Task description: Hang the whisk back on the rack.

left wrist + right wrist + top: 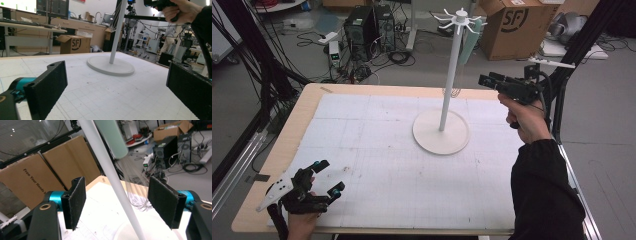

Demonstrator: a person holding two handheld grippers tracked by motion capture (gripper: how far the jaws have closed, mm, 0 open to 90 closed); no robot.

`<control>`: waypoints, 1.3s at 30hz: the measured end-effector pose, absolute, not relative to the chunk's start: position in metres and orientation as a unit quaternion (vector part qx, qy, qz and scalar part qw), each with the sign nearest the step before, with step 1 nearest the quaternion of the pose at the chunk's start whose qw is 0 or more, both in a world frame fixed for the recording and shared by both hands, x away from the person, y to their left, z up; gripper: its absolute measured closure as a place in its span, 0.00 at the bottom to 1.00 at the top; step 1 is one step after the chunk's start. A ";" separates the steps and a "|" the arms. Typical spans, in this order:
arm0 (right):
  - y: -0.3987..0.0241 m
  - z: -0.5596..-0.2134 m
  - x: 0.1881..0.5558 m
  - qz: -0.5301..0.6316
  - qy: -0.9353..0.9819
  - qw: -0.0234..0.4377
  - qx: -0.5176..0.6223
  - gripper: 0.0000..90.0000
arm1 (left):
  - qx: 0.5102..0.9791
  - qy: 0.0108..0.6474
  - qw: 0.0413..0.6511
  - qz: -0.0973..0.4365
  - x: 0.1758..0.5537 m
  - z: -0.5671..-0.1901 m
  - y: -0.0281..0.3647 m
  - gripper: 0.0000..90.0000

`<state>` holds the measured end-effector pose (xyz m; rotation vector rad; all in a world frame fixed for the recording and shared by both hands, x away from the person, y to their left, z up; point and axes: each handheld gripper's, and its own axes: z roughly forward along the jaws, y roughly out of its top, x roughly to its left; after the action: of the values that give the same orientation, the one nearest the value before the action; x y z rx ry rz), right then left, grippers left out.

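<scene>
Our right gripper [486, 79], upper right of the high view, has jaws wide apart, gripping nothing. The pale green flat strip [468, 44] hangs from the tall white hook-topped stand [451, 80], long axis vertical, up and left of these jaws. Our left gripper [328, 177], lower left, gapes empty, well apart. No containers.

Count, table top: one white stand [441, 131] at about 1 o'clock from table centre; one round base, one upright pole. One pale green item [468, 42] hangs from the spoked head, 3 o'clock side of the pole. One bundle of thin clear strands [136, 195] beside the pole. Two grippers: left gripper [328, 178] at 8 o'clock, right gripper [487, 79] at 2 o'clock. Off-table: two computer towers [368, 26], one printed cardboard box [512, 25].
</scene>
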<state>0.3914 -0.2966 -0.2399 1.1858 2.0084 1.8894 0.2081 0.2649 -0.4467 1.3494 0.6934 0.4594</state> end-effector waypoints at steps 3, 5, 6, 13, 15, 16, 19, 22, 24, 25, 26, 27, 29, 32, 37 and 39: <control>-0.300 -0.247 0.382 0.632 0.665 0.080 0.391 0.28 | 0.608 0.310 0.702 0.204 0.209 -0.447 0.263 0.04; -0.301 -0.254 0.372 0.630 0.669 0.098 0.382 0.27 | 0.608 0.310 0.703 0.200 0.210 -0.447 0.262 0.04; -0.300 -0.257 0.367 0.634 0.668 0.101 0.377 0.27 | 0.609 0.308 0.703 0.199 0.211 -0.447 0.262 0.04; -0.293 -0.279 0.347 0.636 0.672 0.114 0.361 0.27 | 0.611 0.302 0.706 0.192 0.214 -0.446 0.255 0.04; -0.291 -0.285 0.341 0.640 0.670 0.111 0.360 0.27 | 0.614 0.299 0.705 0.191 0.215 -0.446 0.255 0.04; -0.288 -0.292 0.333 0.641 0.670 0.118 0.356 0.27 | 0.612 0.297 0.707 0.190 0.215 -0.446 0.254 0.04; -0.286 -0.298 0.327 0.642 0.669 0.128 0.353 0.27 | 0.613 0.296 0.708 0.190 0.216 -0.446 0.253 0.04; -0.279 -0.309 0.310 0.644 0.669 0.140 0.343 0.26 | 0.614 0.293 0.708 0.190 0.217 -0.446 0.252 0.04; -0.275 -0.317 0.300 0.645 0.669 0.144 0.339 0.26 | 0.615 0.292 0.708 0.188 0.218 -0.446 0.250 0.04; -0.275 -0.317 0.300 0.645 0.669 0.144 0.339 0.26 | 0.616 0.292 0.706 0.189 0.218 -0.446 0.250 0.04; -0.272 -0.323 0.294 0.644 0.671 0.139 0.340 0.25 | 0.618 0.290 0.706 0.188 0.218 -0.446 0.250 0.04; -0.271 -0.327 0.291 0.646 0.669 0.137 0.340 0.25 | 0.618 0.290 0.706 0.189 0.218 -0.446 0.249 0.04; -0.269 -0.335 0.285 0.649 0.667 0.133 0.340 0.25 | 0.615 0.291 0.708 0.190 0.218 -0.445 0.249 0.04; -0.265 -0.347 0.274 0.647 0.668 0.139 0.339 0.24 | 0.613 0.294 0.708 0.191 0.217 -0.445 0.251 0.04; -0.259 -0.366 0.261 0.638 0.677 0.139 0.339 0.24 | 0.615 0.290 0.707 0.192 0.214 -0.445 0.249 0.04; -0.256 -0.372 0.257 0.635 0.681 0.139 0.338 0.23 | 0.616 0.291 0.706 0.194 0.213 -0.444 0.249 0.04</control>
<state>0.2574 -0.2556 -0.3718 0.9757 1.9684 1.8338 0.2135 0.2494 -0.4444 1.3680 0.6475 0.4314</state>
